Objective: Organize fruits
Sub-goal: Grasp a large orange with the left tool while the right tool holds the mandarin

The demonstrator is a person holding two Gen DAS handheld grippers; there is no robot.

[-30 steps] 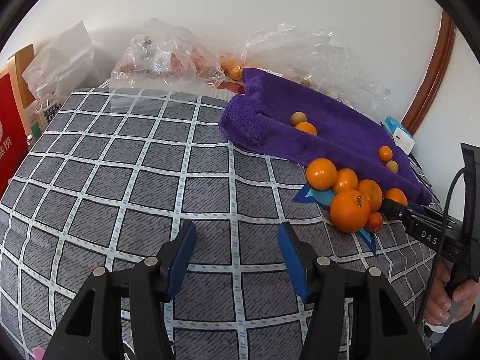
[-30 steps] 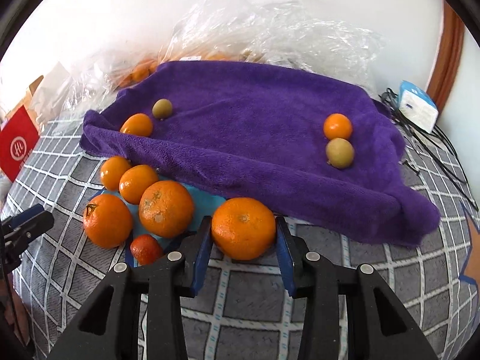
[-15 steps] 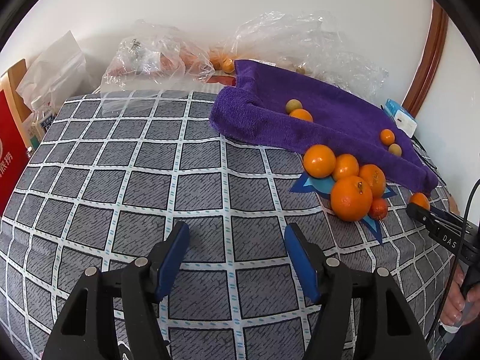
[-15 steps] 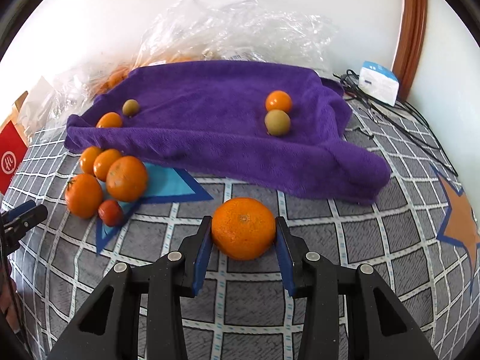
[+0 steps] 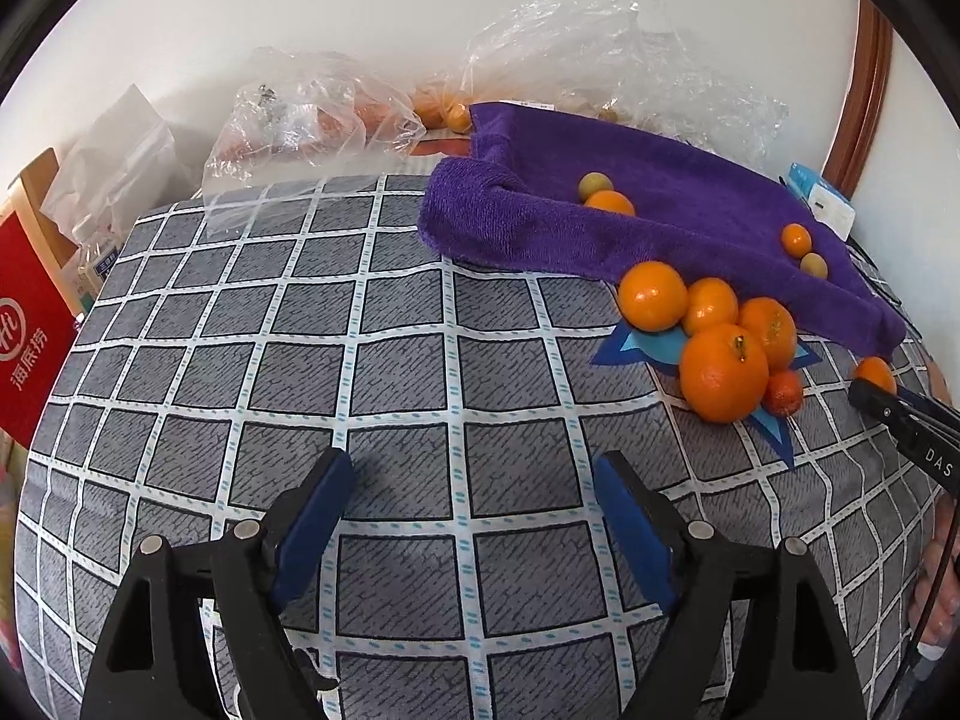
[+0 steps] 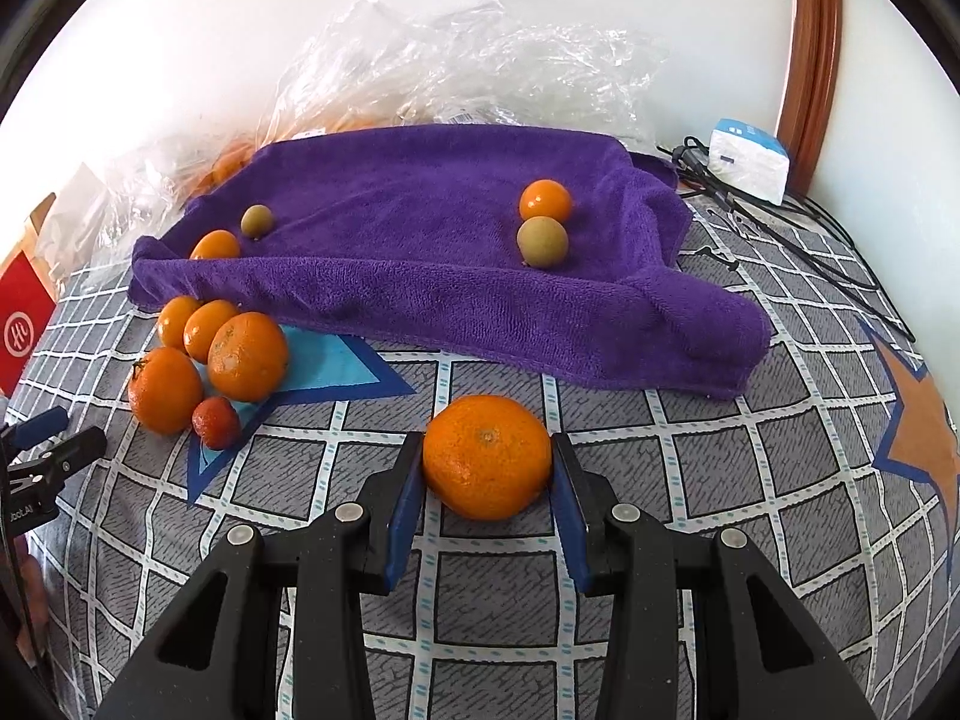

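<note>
right gripper (image 6: 487, 468): orange (image 6: 487, 456) is pinched between the two blue pads, one pad pressed on each side; fruit sits at the fingertips, low over the checked cloth (image 6: 660, 480).
left gripper (image 5: 474, 516): nothing is held; jaws are spread and have just been opening, only bare cloth is seen between the fingers.
fruit pile (image 6: 204, 366): four oranges and one small reddish fruit are clustered on a blue star print, well left of the right fingers and beyond them; ahead and right of the left fingers.
purple towel (image 6: 420, 252): spread beyond the held orange, its near folded edge just past the fingertips; two small fruits are lying at its left end, two at its right.
open room: bare cloth is seen right of the held orange up to an orange star print; a wide clear patch is seen ahead and left of the left fingers.
far edge: plastic bags (image 6: 456, 66) are piled against the wall behind the towel; a white box (image 6: 747, 159) and cables are seen far right.
</note>
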